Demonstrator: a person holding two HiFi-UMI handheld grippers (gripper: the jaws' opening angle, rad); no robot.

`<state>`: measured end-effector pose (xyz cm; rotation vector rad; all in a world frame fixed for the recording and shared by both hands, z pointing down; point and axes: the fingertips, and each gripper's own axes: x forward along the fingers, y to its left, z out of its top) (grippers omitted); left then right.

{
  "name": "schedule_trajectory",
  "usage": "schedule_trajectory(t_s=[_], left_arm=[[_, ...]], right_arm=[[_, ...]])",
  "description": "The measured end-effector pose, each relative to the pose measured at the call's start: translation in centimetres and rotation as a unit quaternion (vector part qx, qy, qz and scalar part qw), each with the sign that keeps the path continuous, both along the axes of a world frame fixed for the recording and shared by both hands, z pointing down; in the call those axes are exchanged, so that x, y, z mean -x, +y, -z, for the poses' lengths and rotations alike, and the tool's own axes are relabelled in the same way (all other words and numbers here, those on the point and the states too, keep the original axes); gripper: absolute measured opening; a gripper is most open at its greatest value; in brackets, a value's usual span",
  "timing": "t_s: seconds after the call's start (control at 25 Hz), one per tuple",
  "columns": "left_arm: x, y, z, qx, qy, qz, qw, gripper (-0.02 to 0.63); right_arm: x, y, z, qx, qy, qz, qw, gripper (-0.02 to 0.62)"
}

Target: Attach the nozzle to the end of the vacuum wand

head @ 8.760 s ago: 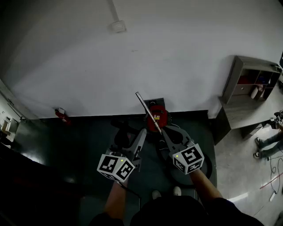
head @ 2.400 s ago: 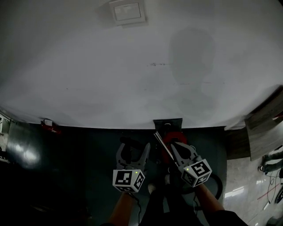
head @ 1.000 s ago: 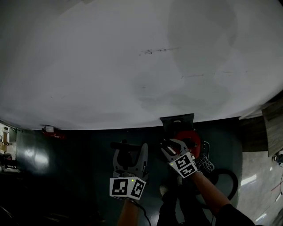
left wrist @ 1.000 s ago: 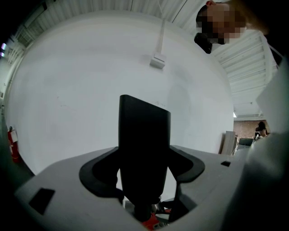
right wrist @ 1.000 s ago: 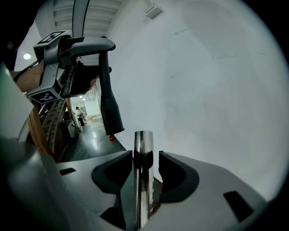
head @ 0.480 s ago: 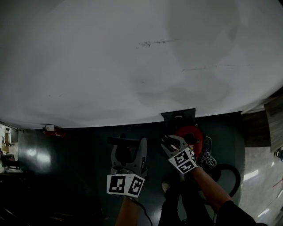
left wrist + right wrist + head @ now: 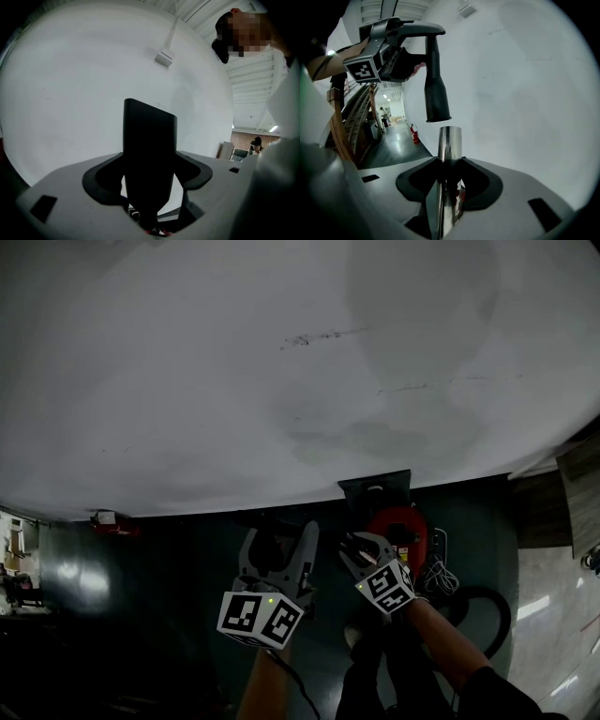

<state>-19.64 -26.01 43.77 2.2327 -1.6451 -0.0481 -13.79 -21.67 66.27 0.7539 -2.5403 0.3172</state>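
Lower middle of the head view, the left gripper (image 7: 278,542) is clamped on the black nozzle (image 7: 150,150), seen against the white wall (image 7: 281,381). Just right of it, the right gripper (image 7: 364,547) is squeezed around the shiny metal wand (image 7: 450,140), with the red vacuum body (image 7: 401,526) on the floor beside it. In the right gripper view the nozzle's open end sits just above the wand tip, small gap, not touching.

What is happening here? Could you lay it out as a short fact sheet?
left gripper: jaws shut on black nozzle
right gripper: jaws shut on metal wand
fit: nozzle mouth just above the wand tip, a small gap between them
task: nozzle not yet attached
nearby: red vacuum
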Motion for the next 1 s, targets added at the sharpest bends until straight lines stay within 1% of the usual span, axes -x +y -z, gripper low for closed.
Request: schedule_trajectory(t_s=[0.24, 0.56, 0.84, 1.0], left_arm=[[-0.8, -1.3, -0.5, 0.015, 0.025, -0.016, 0.9995, 0.324], [-1.8, -2.1, -1.3, 0.028, 0.026, -0.035, 0.9987, 0.324], [-1.3, -3.3, -2.1, 0.044, 0.045, -0.051, 0.9967, 0.322], [-0.5, -4.2, -3.0, 0.058, 0.067, -0.048, 0.9949, 0.322]], right_arm=[[-0.2, 0.1, 0.3, -0.004, -0.007, 0.0, 1.0, 0.162], [-0.5, 0.2, 0.5, -0.008, -0.012, 0.001, 1.0, 0.162], [-0.1, 0.6, 0.5, -0.017, -0.022, 0.007, 1.0, 0.161], [0.4, 1.1, 0.3, -0.016, -0.021, 0.011, 1.0, 0.161]])
